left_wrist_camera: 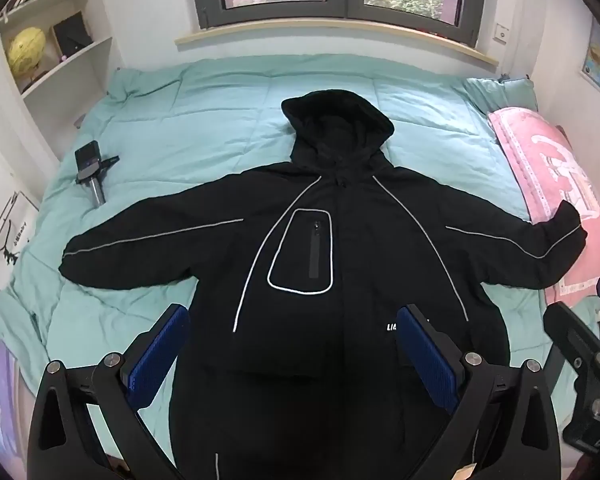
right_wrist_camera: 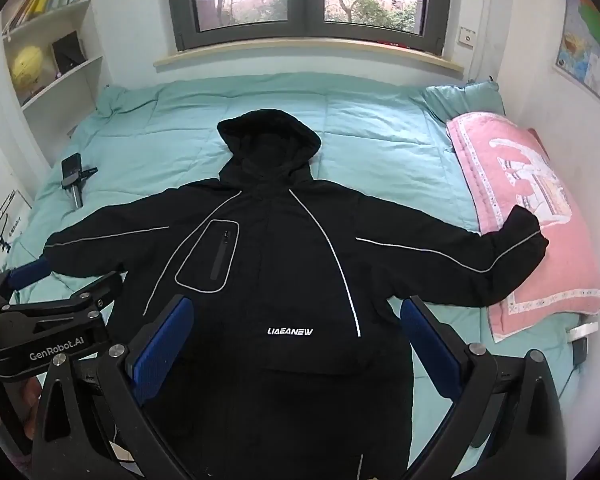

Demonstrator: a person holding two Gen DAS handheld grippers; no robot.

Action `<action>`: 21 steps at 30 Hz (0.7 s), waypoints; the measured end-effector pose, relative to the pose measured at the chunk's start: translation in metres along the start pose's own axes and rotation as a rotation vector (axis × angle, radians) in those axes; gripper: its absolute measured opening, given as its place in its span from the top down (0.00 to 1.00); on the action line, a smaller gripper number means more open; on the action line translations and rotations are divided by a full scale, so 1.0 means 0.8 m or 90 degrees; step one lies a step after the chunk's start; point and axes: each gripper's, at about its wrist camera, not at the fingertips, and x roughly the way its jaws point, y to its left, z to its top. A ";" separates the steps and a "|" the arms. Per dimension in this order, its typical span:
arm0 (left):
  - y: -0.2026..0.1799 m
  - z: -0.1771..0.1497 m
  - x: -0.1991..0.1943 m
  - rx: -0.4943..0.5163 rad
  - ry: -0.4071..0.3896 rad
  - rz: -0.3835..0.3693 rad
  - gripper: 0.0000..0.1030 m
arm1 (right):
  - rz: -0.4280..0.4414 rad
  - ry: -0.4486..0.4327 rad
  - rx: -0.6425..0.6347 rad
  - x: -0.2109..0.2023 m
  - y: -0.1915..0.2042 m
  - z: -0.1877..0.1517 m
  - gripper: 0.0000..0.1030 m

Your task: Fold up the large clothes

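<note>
A large black hooded jacket (left_wrist_camera: 340, 240) with reflective piping lies face up and spread flat on the teal bed, sleeves out to both sides, hood toward the window. It also shows in the right wrist view (right_wrist_camera: 292, 280). My left gripper (left_wrist_camera: 296, 344) hovers open and empty above the jacket's lower body. My right gripper (right_wrist_camera: 296, 336) hovers open and empty above the lower front, near the white logo (right_wrist_camera: 290, 332). The left gripper also shows at the left edge of the right wrist view (right_wrist_camera: 32, 280).
A teal quilt (left_wrist_camera: 220, 120) covers the bed. A pink pillow (left_wrist_camera: 540, 176) lies at the right, under the jacket's right cuff. A small black device (left_wrist_camera: 92, 168) lies on the bed at the left. White shelves (left_wrist_camera: 60, 52) stand at the left wall.
</note>
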 end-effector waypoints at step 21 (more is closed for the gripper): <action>-0.007 0.001 -0.006 0.009 -0.010 0.001 0.00 | 0.041 -0.018 0.025 0.007 0.010 0.008 0.00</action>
